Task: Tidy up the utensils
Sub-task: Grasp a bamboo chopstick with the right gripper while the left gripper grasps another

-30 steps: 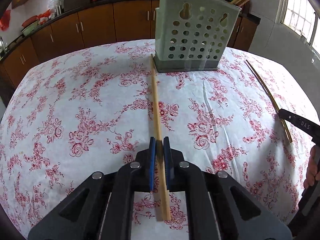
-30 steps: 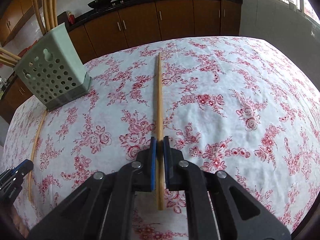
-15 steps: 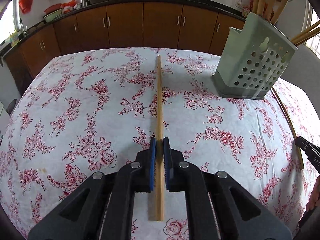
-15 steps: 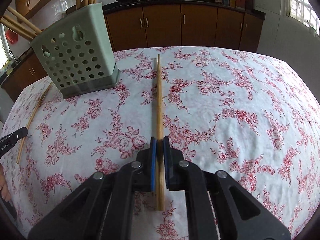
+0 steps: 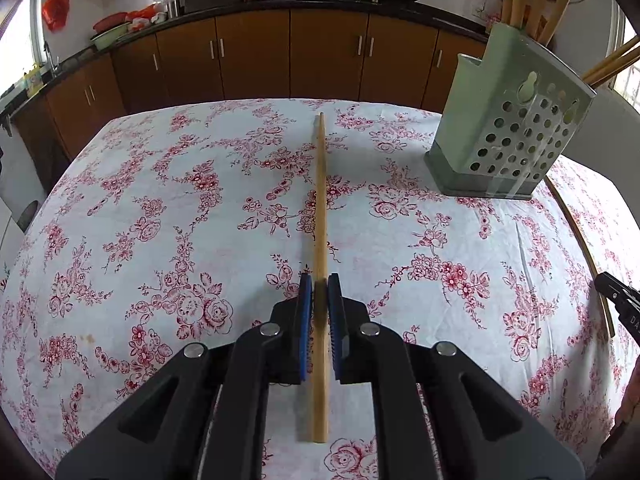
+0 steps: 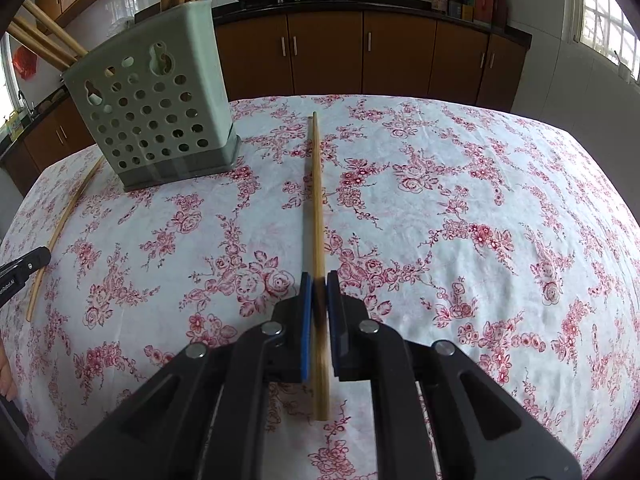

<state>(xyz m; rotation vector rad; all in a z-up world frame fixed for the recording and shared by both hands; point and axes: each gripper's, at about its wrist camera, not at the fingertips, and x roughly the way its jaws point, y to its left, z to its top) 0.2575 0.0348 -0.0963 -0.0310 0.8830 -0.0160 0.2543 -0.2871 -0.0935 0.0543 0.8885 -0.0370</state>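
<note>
The left gripper (image 5: 320,280) fingers are closed on one chopstick (image 5: 320,200); the right gripper (image 6: 319,278) fingers are closed on another chopstick (image 6: 316,200). Both are above the bench (image 5: 160,200), near the green holder (image 5: 508,128).

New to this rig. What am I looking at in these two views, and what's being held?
No robot here: a person carries a two-finger hand-held gripper in each hand, and each has a fisheye camera looking forward along its fingers. One picture comes from the left one, the other from the right.

In the left view, the left hand-held gripper is shut on a wooden chopstick. In the right view, the right hand-held gripper is shut on another chopstick. Each view also catches the other gripper and its stick at the frame edge.

Below is a table with a floral tablecloth. On it stands a pale green perforated holder with more chopsticks sticking out of the top. Brown kitchen cabinets run behind.
</note>
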